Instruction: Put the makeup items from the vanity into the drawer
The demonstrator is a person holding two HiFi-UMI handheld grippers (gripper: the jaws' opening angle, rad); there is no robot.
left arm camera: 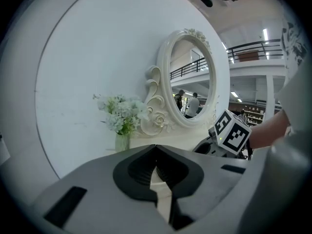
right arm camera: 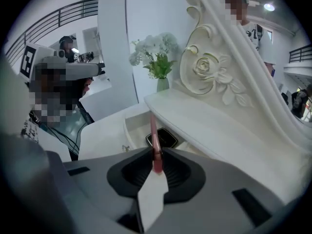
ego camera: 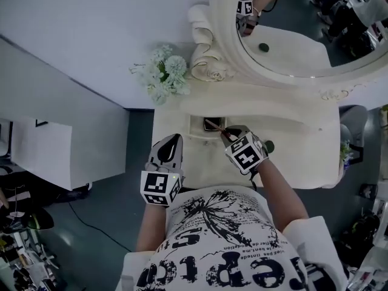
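My right gripper (ego camera: 228,134) (right arm camera: 156,156) is shut on a thin pink makeup stick (ego camera: 213,126) (right arm camera: 154,130). The stick points out over the open drawer (ego camera: 195,125) (right arm camera: 130,128) in the white vanity (ego camera: 303,156). A black square compact (ego camera: 211,125) (right arm camera: 162,139) lies inside the drawer. My left gripper (ego camera: 173,142) (left arm camera: 156,149) hovers at the vanity's front left edge, shut with nothing between its jaws. A small dark round item (ego camera: 269,145) sits on the vanity top just right of my right gripper.
An oval mirror (ego camera: 303,35) (left arm camera: 191,84) in an ornate white frame stands at the back of the vanity. A vase of pale flowers (ego camera: 163,73) (left arm camera: 122,116) (right arm camera: 157,57) stands at its back left corner. White walls lie behind and to the left.
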